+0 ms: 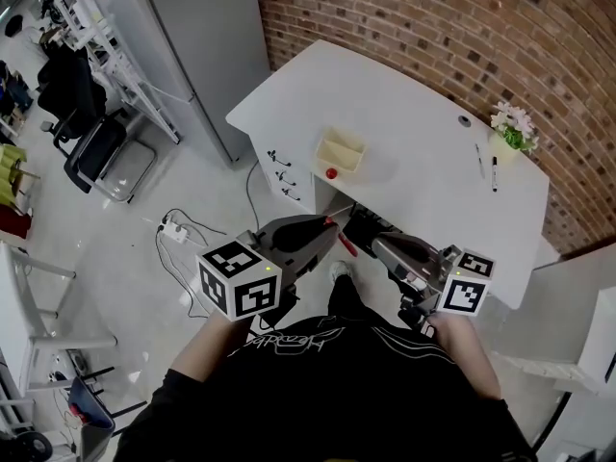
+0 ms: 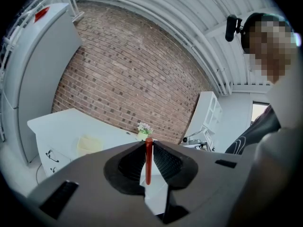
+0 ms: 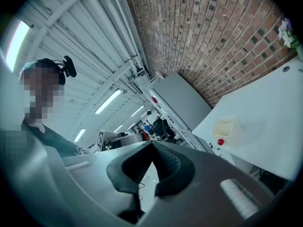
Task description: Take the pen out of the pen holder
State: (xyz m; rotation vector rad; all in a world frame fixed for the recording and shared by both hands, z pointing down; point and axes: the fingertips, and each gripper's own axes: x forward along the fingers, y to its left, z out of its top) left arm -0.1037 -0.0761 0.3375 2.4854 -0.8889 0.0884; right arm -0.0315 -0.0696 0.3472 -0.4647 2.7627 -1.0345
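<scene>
My left gripper (image 1: 329, 222) (image 2: 148, 143) is shut on a red pen (image 2: 148, 161), which stands upright between its pads. In the head view the red pen (image 1: 346, 247) sticks out below the fingertips, in front of the table's near edge. The pale yellow pen holder (image 1: 342, 150) (image 2: 88, 144) (image 3: 223, 127) sits on the white table (image 1: 423, 133), well beyond both grippers. To the right of the left one, my right gripper (image 1: 377, 242) (image 3: 152, 144) is shut with nothing between its jaws. Both are held close to my body.
A small red ball (image 1: 331, 173) (image 3: 220, 141) shows at the table's front edge below the holder. Two pens (image 1: 487, 166) lie at the table's right end beside a small flower pot (image 1: 513, 128). A brick wall runs behind the table. A grey cabinet (image 1: 202, 46) stands to the left.
</scene>
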